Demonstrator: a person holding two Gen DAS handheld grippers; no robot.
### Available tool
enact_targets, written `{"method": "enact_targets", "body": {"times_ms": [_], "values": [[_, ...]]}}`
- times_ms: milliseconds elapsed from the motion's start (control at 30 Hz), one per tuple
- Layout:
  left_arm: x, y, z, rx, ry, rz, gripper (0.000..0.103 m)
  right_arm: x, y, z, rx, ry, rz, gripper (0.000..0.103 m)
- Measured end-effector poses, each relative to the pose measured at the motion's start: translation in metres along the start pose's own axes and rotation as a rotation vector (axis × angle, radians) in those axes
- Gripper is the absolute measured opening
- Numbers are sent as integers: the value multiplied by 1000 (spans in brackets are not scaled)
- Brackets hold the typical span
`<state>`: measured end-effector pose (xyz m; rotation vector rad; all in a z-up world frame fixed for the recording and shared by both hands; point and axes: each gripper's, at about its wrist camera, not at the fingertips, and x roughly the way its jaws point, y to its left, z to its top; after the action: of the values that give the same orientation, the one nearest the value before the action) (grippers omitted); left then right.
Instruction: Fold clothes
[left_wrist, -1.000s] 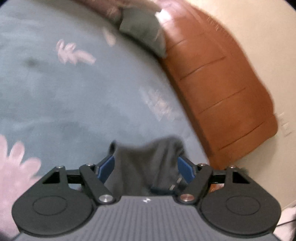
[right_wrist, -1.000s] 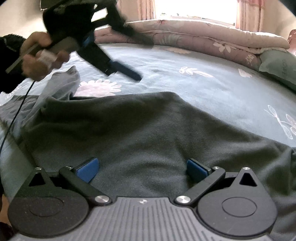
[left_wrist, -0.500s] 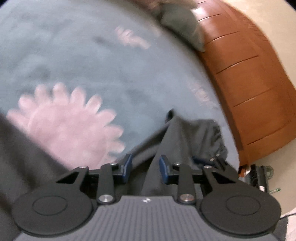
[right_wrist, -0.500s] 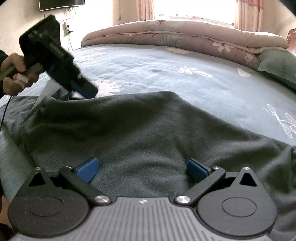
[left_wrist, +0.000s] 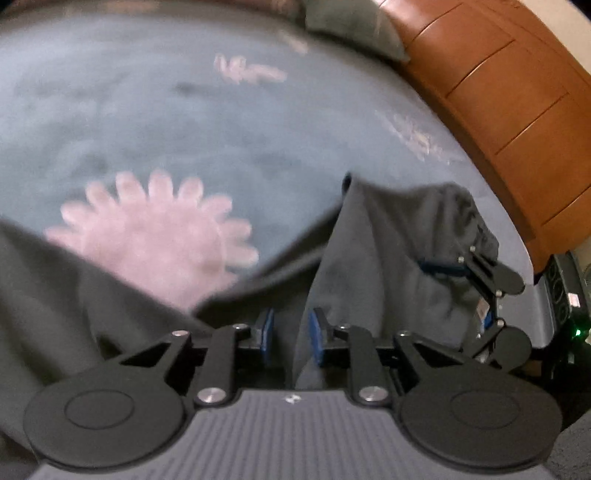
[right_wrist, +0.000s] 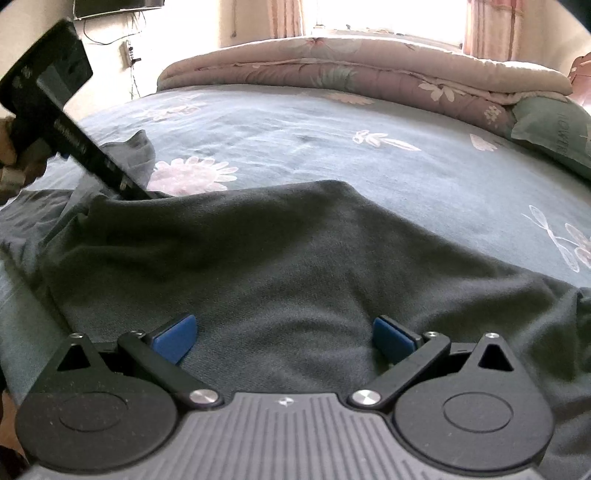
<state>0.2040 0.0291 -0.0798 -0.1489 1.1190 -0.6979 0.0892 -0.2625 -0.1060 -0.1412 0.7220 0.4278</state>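
Left wrist view: left gripper (left_wrist: 290, 334) sits low over the garment (left_wrist: 388, 251), pads narrow with a small gap; a ridge of the grey cloth runs up between them, but whether they bite it I cannot tell. The frame is blurred. Risk: if the pads only straddle the ridge, a lift slides off it, or takes one layer and the fold skews. The right gripper (left_wrist: 476, 266) shows at the garment's far end, close to the bed (left_wrist: 184, 110) edge and the headboard (left_wrist: 498, 92); a pull that way could drag cloth over the side. Open sheet lies ahead and to the left.

Right wrist view: right gripper (right_wrist: 284, 336) is spread wide, pads apart over the garment (right_wrist: 277, 266), holding nothing. The garment lies across the near part of the bed (right_wrist: 332, 140), its top edge humped. The left gripper (right_wrist: 70, 136) comes down at the garment's far-left corner. Risk: closing here gathers a mid-panel bunch, not an edge. Plenty of bare sheet beyond; the duvet (right_wrist: 369, 70) and pillow (right_wrist: 554, 136) are well apart.
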Motion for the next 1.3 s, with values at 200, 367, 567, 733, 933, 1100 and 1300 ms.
{"method": "enact_targets", "body": {"times_ms": [200, 367, 567, 733, 933, 1100, 1300], "values": [[2, -7, -6, 49, -14, 15, 35, -2, 1, -2, 11, 1, -8, 103], [6, -23, -10, 160, -10, 52, 43, -2, 2, -2, 10, 0, -9, 103], [5, -54, -16, 345, -24, 146, 42, -2, 3, -4, 11, -12, -16, 103], [18, -70, -25, 442, 22, 201, 38, -2, 2, -5, 10, -14, -13, 103], [14, -87, -29, 482, 17, 239, 4, -2, 3, -5, 11, -16, -16, 103], [-7, -72, -5, 384, -76, 288, 1, -3, 3, -4, 7, -12, -15, 103], [-6, -47, 2, 286, -50, 292, 2, -3, 2, -5, 6, -12, -15, 103]]}}
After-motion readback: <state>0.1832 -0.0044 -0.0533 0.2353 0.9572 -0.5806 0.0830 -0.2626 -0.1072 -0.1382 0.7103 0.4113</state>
